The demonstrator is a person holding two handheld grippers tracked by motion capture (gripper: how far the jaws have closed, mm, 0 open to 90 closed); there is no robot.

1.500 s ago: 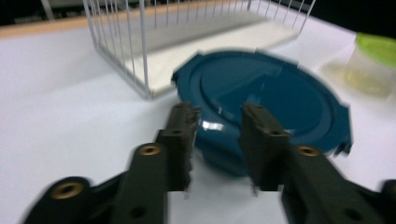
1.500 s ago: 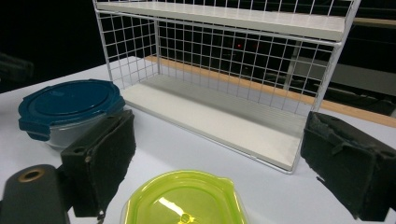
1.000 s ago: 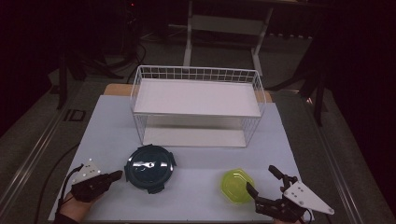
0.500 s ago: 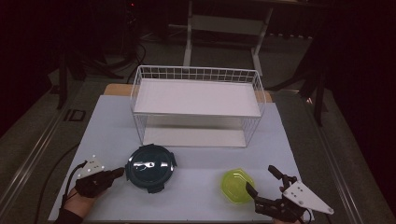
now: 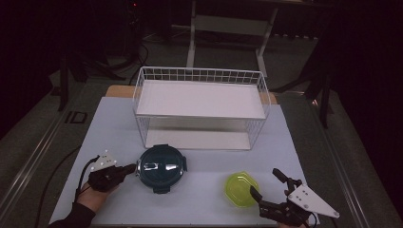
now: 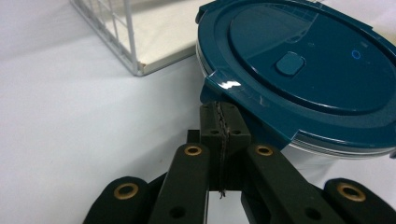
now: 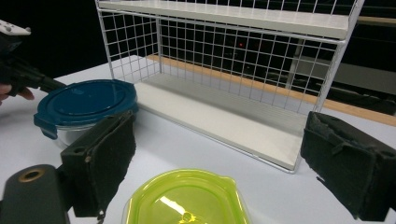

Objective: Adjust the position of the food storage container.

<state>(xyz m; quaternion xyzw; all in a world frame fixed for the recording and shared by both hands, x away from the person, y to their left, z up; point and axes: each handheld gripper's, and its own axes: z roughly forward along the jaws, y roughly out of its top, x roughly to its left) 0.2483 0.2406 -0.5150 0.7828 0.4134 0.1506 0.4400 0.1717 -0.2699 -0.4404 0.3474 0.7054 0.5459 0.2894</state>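
The left gripper (image 5: pixel 129 169) has its jaws pressed tight together on nothing, tips against the edge of the round clear container with a dark teal snap lid (image 5: pixel 160 166) in front of the white wire shelf rack (image 5: pixel 201 109). The right gripper (image 5: pixel 267 190) gapes wide beside the yellow-green lidded plastic container (image 5: pixel 241 188).

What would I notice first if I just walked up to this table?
Probably the big white wire rack at the back of the table. In front sit a dark blue round container, with the shut left gripper at its edge, and a bright yellow-green one by the open right gripper.
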